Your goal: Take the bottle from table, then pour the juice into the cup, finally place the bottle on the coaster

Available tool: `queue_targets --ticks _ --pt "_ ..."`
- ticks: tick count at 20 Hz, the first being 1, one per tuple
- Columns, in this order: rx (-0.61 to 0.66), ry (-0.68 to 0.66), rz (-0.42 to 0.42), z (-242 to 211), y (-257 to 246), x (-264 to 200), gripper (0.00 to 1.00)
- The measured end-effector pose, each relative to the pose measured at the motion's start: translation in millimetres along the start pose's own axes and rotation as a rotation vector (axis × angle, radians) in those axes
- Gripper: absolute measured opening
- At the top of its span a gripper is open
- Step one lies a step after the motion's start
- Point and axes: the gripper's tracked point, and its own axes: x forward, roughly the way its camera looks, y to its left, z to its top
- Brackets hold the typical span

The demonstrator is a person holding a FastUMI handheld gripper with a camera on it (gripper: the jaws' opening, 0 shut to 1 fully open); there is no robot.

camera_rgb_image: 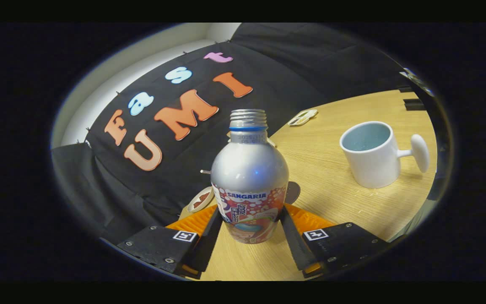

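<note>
Here, near to far:
Gripper [249,223]: low in the centre of the frame; its two fingers flank the bottle and both appear to press on its lower sides, so it is closed around the bottle.
Fingers [209,240]: they slant inward toward the bottle's base, one on each side, each touching the label area.
Bottle [249,185]: centre of the frame, between the fingers, roughly upright; a silver metal body with a printed label around the lower half, a threaded neck with a blue ring and no cap on it. Whether its base rests on the table cannot be told.
Table [336,190]: light wood grain, running from the lower centre up toward the right of the frame.
Coaster [292,192]: a dark round edge peeks out just behind the bottle's right side; most of it is hidden.
Tape roll [199,199]: a small pale ring left of the bottle, beyond the left finger.
Cup [367,154]: right of the frame, well apart from the bottle; white outside, pale blue inside, upright, with a knob-like handle pointing right.
Small flat object [303,118]: upper centre-right, on the table's far edge, beyond the bottle; too small to identify.
</note>
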Motion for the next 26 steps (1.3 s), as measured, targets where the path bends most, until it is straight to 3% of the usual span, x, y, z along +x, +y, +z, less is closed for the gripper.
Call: queue_targets --ticks 12,26 --pt "0.429 -0.042 0.014 27 5 11 0.77" --pt "0.716 -0.095 0.039 61 11 18 0.76"
